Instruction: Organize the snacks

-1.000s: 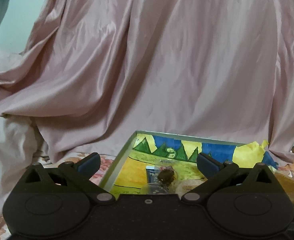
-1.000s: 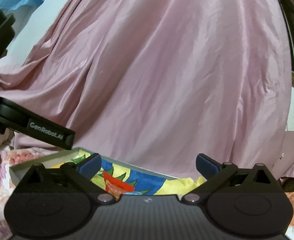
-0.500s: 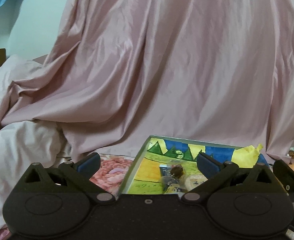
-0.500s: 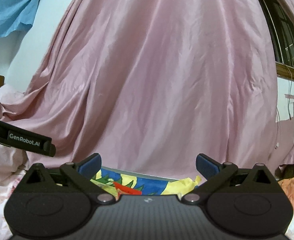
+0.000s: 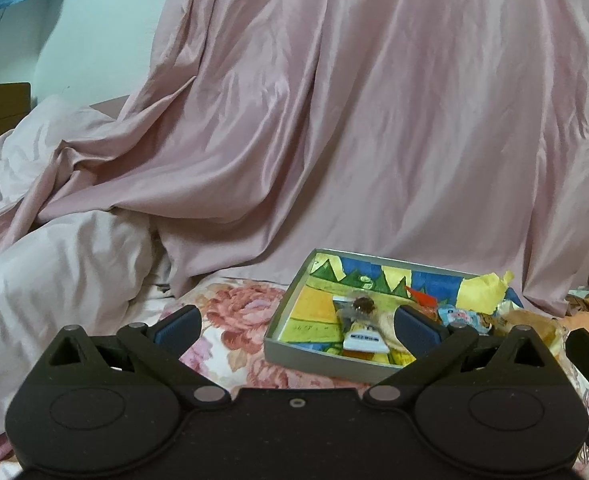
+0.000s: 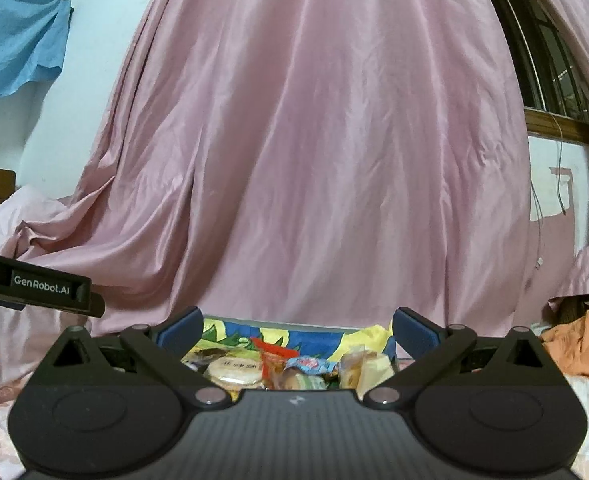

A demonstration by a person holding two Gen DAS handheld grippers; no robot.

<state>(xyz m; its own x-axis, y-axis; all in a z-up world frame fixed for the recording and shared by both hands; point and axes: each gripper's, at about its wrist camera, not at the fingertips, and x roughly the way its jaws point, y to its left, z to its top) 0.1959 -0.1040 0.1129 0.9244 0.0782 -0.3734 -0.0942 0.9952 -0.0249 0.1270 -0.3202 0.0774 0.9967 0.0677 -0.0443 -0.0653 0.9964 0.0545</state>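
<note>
left gripper (image 5: 296, 322) spread wide, nothing btwn fingers; snack box (image 5: 294, 350) lies just ahead, off to its right. right gripper (image 6: 296, 330) also apart, empty, w/ snacks (image 6: 290, 366) straight ahead btwn its fingers. "genrobot.ai" reads on left unit at its left. vs 0.5 s ago: both pulled back, more of box shows.
</note>
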